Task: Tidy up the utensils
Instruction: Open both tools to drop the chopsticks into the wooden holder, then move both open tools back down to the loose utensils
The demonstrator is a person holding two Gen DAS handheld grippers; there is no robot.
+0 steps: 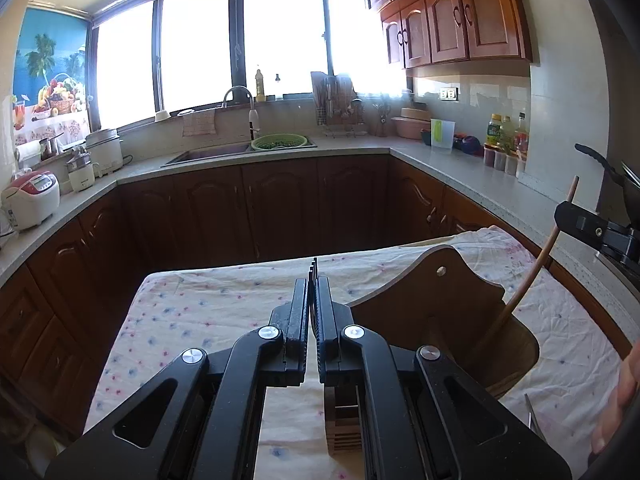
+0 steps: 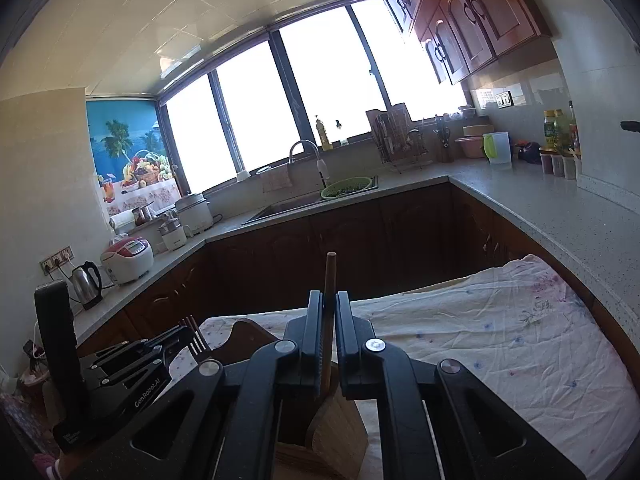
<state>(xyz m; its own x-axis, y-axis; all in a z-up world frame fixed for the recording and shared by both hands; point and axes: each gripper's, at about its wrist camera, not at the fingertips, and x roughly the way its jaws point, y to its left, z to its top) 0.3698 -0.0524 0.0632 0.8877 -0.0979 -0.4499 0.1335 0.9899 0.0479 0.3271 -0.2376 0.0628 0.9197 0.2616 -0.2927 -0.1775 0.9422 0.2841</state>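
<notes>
The wooden spatula is the utensil in hand; the right gripper pinches its handle, which stands nearly upright between the fingers, its long axis running from 6 up to 12 in the right wrist view; its flat blade hangs below the jaws, inside or just above the open top of the wooden utensil holder; whether the blade touches the holder's floor is hidden by the gripper body. Judging from this, the coming move is a straight drop along that axis, so the handle must stay close to vertical over the slot; the right gripper is the one placed to do it. At 9 in the same view the left gripper carries a metal fork, tines pointing toward 12; in its own view the left gripper has its pads pressed together on thin dark tines that just poke out at the tips, the fork's handle being out of sight. From the left wrist view the holder lies at 3, the spatula handle leaning out of it toward 1. Everything sits on a floral cloth over the table; beyond, at 12, lie the sink and bright windows, blown out and unreadable.
</notes>
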